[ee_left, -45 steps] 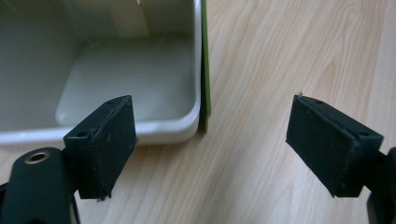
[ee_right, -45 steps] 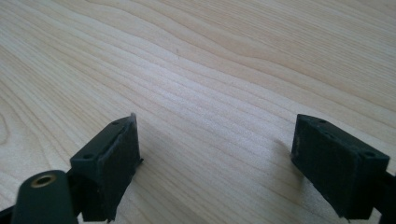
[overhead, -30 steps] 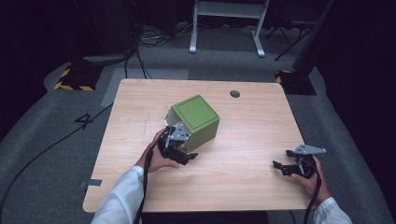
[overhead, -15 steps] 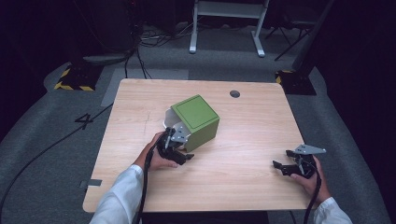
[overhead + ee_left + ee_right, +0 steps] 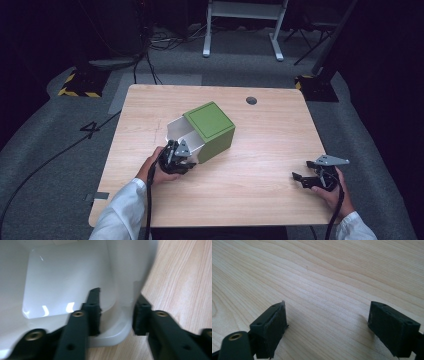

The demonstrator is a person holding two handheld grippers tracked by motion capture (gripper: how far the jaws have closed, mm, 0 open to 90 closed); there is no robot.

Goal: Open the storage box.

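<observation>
Tongs on your left straddled the white bin's wall, not clearly clamped; you needed full closure first. Right tongs gaped wide, idle.

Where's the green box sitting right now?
High view: the green box lies tipped near the table centre, left of middle, its white rim between the left gripper jaws.

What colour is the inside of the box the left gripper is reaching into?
Glossy white inside the box; its outside is green. The left gripper view shows it best.
</observation>
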